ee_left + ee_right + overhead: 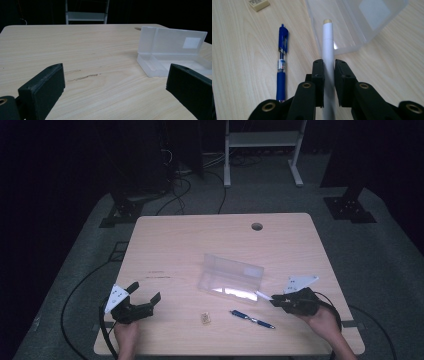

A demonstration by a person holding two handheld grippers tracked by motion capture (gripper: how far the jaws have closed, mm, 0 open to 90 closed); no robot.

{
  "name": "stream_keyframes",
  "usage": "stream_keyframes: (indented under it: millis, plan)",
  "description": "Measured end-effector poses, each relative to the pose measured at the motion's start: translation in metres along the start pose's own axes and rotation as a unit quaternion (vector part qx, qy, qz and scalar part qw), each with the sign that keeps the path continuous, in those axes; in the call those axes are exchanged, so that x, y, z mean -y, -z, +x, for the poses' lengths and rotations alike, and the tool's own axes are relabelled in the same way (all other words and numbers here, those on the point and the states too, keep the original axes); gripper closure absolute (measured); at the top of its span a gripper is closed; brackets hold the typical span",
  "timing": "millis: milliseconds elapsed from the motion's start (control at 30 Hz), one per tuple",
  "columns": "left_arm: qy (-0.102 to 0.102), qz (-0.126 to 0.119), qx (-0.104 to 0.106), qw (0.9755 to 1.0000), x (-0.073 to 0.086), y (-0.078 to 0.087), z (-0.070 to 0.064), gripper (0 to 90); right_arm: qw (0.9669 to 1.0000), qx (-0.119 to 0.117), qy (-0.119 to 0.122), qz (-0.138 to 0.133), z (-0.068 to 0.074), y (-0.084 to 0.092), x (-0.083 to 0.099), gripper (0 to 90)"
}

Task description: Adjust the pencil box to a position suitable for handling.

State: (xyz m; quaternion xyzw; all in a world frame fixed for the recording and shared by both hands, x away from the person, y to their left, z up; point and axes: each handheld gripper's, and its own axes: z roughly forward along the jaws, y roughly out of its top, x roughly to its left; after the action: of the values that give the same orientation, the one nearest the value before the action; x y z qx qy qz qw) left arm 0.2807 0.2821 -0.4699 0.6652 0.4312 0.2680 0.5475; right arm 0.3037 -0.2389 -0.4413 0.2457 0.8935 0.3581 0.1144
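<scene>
- White pen (328,57) clamped between the right gripper (329,65) jaws, lengthwise, tan-capped tip pointing fwd toward the clear plastic box (231,278).
- Seen from the high view: right gripper (273,298) low at the table's right-front, white pen (263,295) tip just beside the box's near-right corner — not inside yet.
- Box lying open mid-table, lid hinged back and standing up; tray looks empty as far as the left gripper view shows, apart from glare on the floor of it.
- Blue pen (252,318) flat on the wooden table (190,235), near the front edge, between box and person; untouched, apart from both grippers. Same pen (281,67) lying parallel to the held one in the right gripper view.
- Small tan eraser-like block (205,318) left of the blue pen, also loose on the table; too small to tell more.
- Left gripper (141,298) parked at the left-front, jaws spread wide, nothing between them — idle, facing the box (172,53).
- Judged progress: early. Pick-up of item no. 1 done; placing it in the tray not yet done.
- Left to do, prob.: drop white pen in, then blue pen, maybe the block, then shut the lid.
</scene>
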Motion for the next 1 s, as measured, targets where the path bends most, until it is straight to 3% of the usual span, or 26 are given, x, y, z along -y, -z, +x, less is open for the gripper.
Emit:
stream_keyframes:
  millis: [367,1000]
  plan:
    - [-0.003,0.003,0.001,1.0,0.0,-0.001,-0.001,1.1,0.9999,-0.007,0.008,-0.008,-0.004,-0.003,-0.019,78.0]
    - [-0.002,0.002,0.002,1.0,0.0,-0.001,-0.001,1.1,0.9993,-0.021,0.032,-0.005,-0.003,-0.029,-0.063,78.0]
